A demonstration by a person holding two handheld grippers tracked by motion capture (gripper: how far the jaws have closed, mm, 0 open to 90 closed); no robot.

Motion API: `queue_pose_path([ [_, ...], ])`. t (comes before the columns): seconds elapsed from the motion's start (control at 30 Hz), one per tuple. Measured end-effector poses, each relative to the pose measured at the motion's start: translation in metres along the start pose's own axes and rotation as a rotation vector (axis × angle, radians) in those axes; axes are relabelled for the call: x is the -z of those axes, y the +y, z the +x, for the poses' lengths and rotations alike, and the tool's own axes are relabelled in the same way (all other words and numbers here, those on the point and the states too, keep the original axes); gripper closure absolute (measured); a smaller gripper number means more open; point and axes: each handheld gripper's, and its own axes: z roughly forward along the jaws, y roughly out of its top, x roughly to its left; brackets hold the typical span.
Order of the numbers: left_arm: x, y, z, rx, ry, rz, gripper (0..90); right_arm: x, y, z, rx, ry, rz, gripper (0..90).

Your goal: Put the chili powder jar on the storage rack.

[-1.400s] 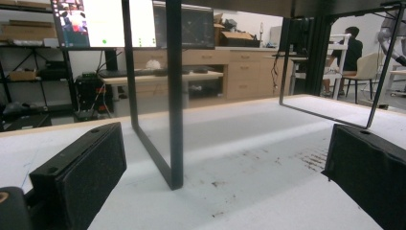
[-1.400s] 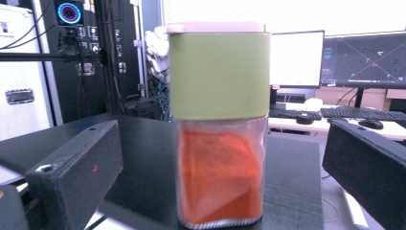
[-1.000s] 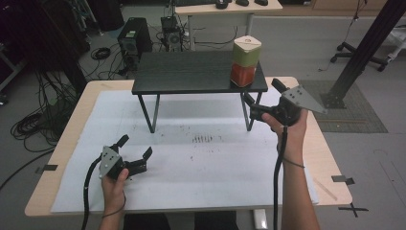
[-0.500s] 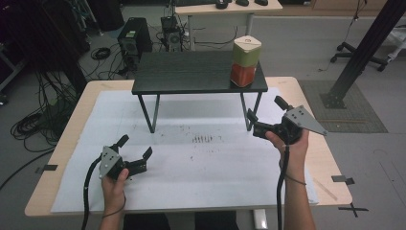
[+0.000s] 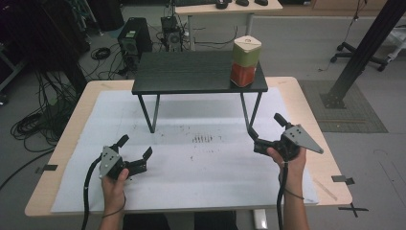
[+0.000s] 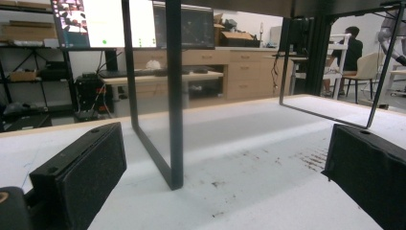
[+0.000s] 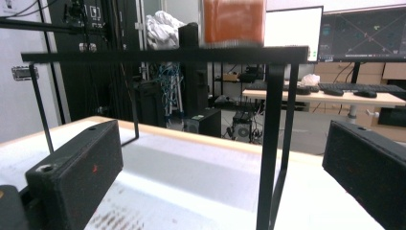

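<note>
A jar [image 5: 245, 62] with orange-red contents and a cream lid stands at the right end of a low black stand [image 5: 191, 72]. My right gripper [image 5: 265, 125] hovers low over the paper in front of the stand's right legs, open and holding nothing. In the right gripper view the jar [image 7: 233, 21] sits above on the stand top [image 7: 158, 55], with the right gripper [image 7: 220, 172] below it. My left gripper [image 5: 136, 145] rests open near the front left and is also holding nothing. The left gripper [image 6: 222, 177] faces a stand leg [image 6: 174, 96].
White paper [image 5: 201, 163] with dark smudges [image 5: 203, 139] covers the wooden table [image 5: 311, 110]. The stand's thin legs [image 5: 250, 115] rise from the paper. Cables and computer cases [image 5: 131, 38] lie on the floor beyond the table. A black post [image 5: 359, 52] stands at the right.
My right gripper has drawn back from the stand's right end, down and toward the person, still open. The left gripper has stayed in place.
</note>
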Motion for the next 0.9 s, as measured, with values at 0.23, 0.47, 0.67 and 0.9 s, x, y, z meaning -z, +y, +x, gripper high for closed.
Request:
queue_pose_path([
  [0.23, 0.0, 0.0, 0.0, 0.001, 0.0, 0.0, 0.7, 0.007, -0.026, -0.002, -0.013, -0.006, 0.033, 0.1],
  [0.47, 0.0, 0.0, 0.0, 0.001, 0.0, 0.0, 0.7, 0.015, -0.05, -0.006, -0.035, -0.017, 0.053, 0.0],
  [0.67, 0.0, 0.0, 0.0, 0.0, 0.0, 0.0, 0.8, 0.021, -0.068, -0.007, -0.045, -0.023, 0.066, 0.1],
  [0.9, 0.0, 0.0, 0.0, 0.001, 0.0, 0.0, 0.7, 0.025, -0.08, -0.009, -0.046, -0.028, 0.072, 0.1],
])
